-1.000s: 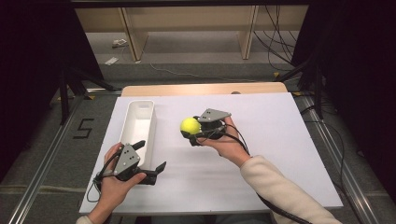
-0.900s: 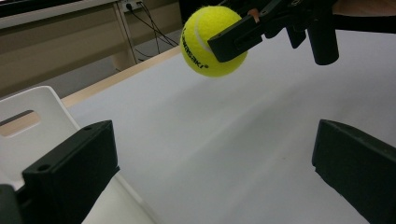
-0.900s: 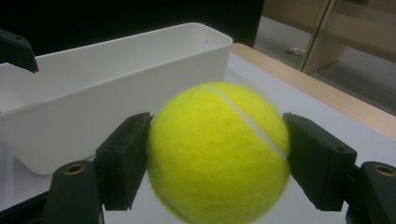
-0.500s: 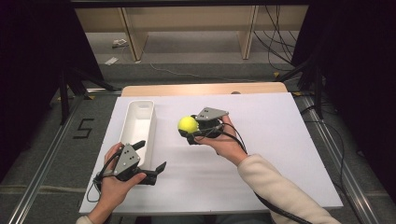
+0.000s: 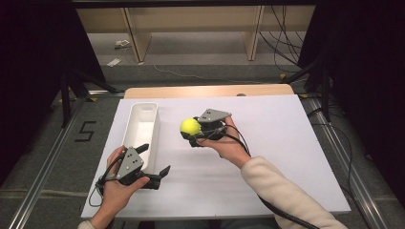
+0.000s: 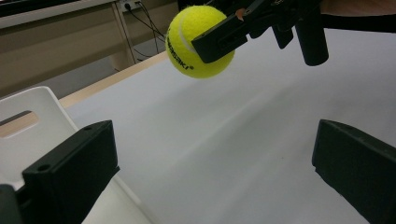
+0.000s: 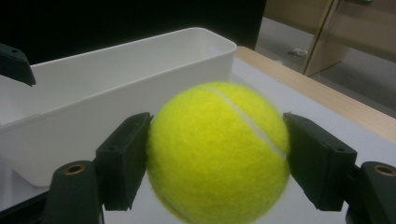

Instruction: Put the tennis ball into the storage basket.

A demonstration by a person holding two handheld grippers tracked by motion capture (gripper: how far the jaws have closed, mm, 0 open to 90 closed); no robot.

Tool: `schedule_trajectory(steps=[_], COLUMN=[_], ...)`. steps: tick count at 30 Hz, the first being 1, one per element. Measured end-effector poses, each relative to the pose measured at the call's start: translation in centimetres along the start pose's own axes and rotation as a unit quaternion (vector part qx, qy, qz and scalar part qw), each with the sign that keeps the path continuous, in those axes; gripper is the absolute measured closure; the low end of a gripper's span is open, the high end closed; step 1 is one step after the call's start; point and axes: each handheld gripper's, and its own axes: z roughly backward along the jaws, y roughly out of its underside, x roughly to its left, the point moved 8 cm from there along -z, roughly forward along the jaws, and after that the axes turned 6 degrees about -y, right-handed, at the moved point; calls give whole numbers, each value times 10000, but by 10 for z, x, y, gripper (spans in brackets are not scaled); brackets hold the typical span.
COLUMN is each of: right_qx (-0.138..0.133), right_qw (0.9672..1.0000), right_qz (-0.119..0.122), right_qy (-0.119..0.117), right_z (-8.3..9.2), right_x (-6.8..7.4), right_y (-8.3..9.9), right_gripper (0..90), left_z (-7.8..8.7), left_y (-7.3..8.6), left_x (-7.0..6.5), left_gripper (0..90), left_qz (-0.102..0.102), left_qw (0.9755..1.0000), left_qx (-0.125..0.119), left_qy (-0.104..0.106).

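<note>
Fuzzy yellow tennis ball [image 5: 190, 126] clamped in right gripper [image 5: 195, 135], just right of long white plastic bin [image 5: 140, 130] running near-to-far; left gripper [image 5: 152, 164] spread empty, nearer.

Upper frame I see a wooden shelving unit [image 5: 191, 28], grey floor [image 5: 200, 52] with black cables [image 5: 282, 33], dark curtains [image 5: 28, 62] both sides, a "5" marking [image 5: 86, 131] at left.

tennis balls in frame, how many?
1. The ball is clamped in the right gripper, held above the table just right of the white bin. Bin interior shows none.
</note>
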Motion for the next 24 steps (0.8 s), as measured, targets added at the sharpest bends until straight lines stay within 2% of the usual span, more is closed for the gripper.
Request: schedule_trajectory(steps=[24], right_qx=[15], right_qw=[10000], right_qz=[-28], right_qy=[-10], right_z=[-10], right_x=[-1], right_y=[-5], right_gripper=[273], left_z=[0], left_y=[0], left_x=[-1], left_gripper=[0], left_qz=[1], left_qw=[10000], left_qx=[-6], left_qy=[19])
